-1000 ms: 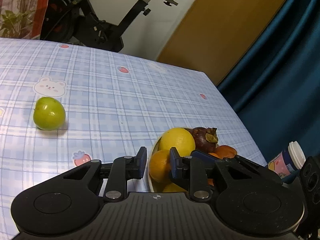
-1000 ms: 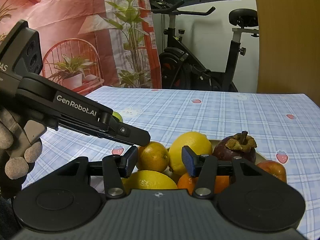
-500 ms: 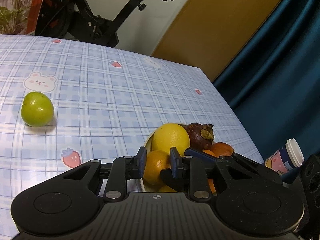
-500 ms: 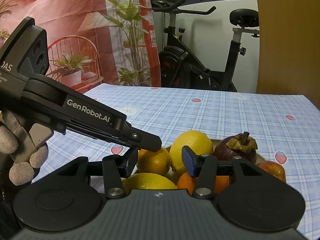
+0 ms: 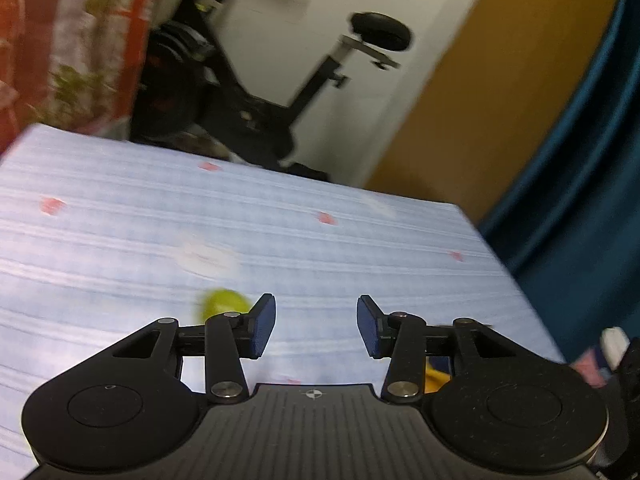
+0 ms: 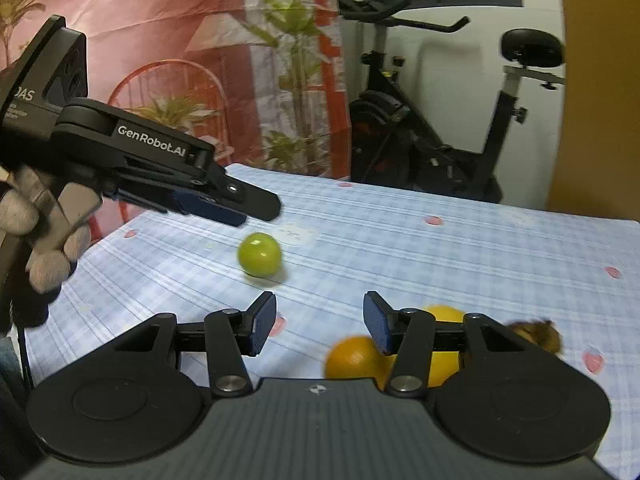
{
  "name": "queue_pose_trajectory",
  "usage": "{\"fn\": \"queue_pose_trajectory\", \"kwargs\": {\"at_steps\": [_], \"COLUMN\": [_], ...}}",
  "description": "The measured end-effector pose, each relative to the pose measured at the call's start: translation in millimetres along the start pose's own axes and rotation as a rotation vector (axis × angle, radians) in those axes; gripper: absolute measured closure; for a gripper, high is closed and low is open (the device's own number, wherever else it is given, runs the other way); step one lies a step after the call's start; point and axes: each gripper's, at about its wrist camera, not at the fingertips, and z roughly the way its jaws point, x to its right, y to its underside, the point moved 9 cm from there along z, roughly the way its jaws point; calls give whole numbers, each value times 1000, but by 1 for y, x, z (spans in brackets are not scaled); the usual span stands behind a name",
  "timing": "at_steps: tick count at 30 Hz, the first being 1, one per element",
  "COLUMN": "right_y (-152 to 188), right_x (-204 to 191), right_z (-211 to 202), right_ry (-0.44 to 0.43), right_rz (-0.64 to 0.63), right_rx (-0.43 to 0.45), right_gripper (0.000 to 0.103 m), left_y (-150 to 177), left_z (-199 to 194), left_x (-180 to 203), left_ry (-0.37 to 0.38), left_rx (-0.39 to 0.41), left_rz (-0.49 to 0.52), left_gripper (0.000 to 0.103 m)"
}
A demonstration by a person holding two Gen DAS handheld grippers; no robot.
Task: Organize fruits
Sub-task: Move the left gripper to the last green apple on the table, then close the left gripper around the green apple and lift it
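A green round fruit (image 6: 259, 254) lies alone on the blue checked tablecloth (image 6: 440, 248). My left gripper (image 6: 256, 206), held by a gloved hand (image 6: 48, 248), hovers just above and left of it. In the blurred left wrist view my left gripper (image 5: 316, 326) has its jaws opening with nothing between them, and the green fruit (image 5: 222, 304) peeks out behind its left finger. My right gripper (image 6: 320, 324) stands open over bare cloth. An orange (image 6: 352, 358), a lemon (image 6: 444, 344) and a mangosteen (image 6: 536, 336) sit behind its right finger.
An exercise bike (image 6: 420, 152) stands beyond the table's far edge. A dark blue curtain (image 5: 580, 160) hangs past the table's right edge, with a blurred cup (image 5: 600, 356) below it. A red plant-print hanging (image 6: 160, 40) covers the back left.
My left gripper has swung left, away from the fruit pile and over to the green fruit, and its jaws have spread. The right gripper has shifted left, so the pile now sits at its lower right.
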Motion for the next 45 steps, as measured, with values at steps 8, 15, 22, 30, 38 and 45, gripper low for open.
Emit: {"fn": "queue_pose_trajectory", "kwargs": {"at_steps": [8,15,22,30,38,45], "right_y": [-16,-21,-28,-27,-21,-19], "right_x": [-32,-50,-65,-62,-57,-56], "right_z": [40,89,117,145,171,174], "right_ry": [-55,-99,-85,-62,-83,-92], "right_rz": [-107,-177,-241,-292,-275,-246], "right_rx": [-35,-106,-190,-266,-337,-347], "right_gripper": [51,47,45,45,48,53], "left_y": [-16,-16,-4,9,16,21], "left_z": [-7,22,43,57,67,67], "left_x": [-59,-71,-69,-73,-74,-65], "left_ry": [-84,-33,28,88,119,135], "left_rx": [-22,-50,-87,-131,-150,-154], "left_rz": [26,-35,-48,-80,-102,-106], "left_gripper": [50,38,38,38,39,53]}}
